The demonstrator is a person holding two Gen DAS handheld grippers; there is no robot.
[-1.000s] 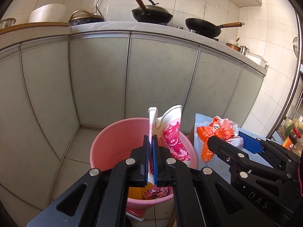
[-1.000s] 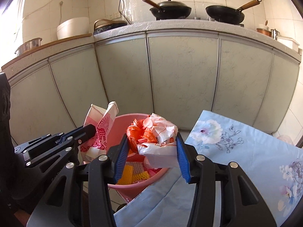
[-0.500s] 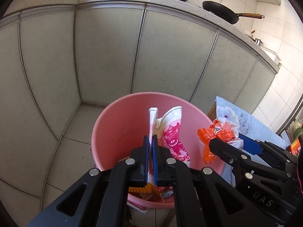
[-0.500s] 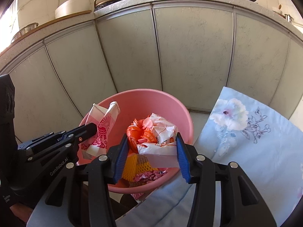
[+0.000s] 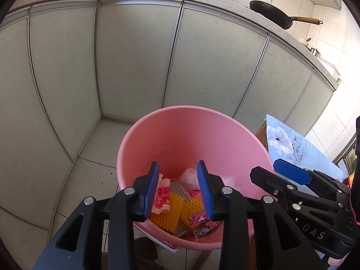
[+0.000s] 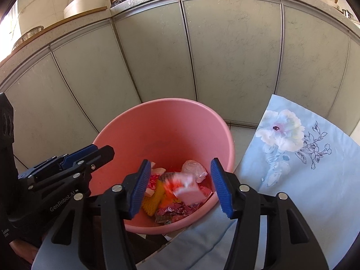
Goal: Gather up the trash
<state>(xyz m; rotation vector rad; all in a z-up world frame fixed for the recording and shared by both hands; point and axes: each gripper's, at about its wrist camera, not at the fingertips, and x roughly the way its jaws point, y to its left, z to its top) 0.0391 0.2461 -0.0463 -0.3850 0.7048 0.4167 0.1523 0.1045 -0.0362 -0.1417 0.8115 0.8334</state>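
Observation:
A pink bucket (image 5: 191, 135) (image 6: 162, 130) stands on the floor below both grippers. My left gripper (image 5: 178, 168) (image 6: 102, 149) hangs over it, jaws opening, with nothing between them. The white and pink wrapper (image 5: 160, 199) lies in the bucket beside yellow foam netting (image 5: 173, 209) and a clear plastic wad (image 5: 189, 177). My right gripper (image 6: 181, 164) (image 5: 265, 168) is over the bucket's right side, jaws opening. The orange and white bundle (image 6: 184, 189) shows blurred below its pads, free of them and dropping onto the other trash.
Grey cabinet doors (image 5: 135, 63) curve behind the bucket under a counter with pans (image 5: 270, 13). A light blue floral cloth (image 6: 292, 168) (image 5: 288, 144) covers a surface right of the bucket. Tiled floor (image 5: 94, 157) lies to its left.
Both grippers sank over the bucket and tilted down. The left one opened and the wrapper fell in. The right one widened and the orange and white bundle slipped out.

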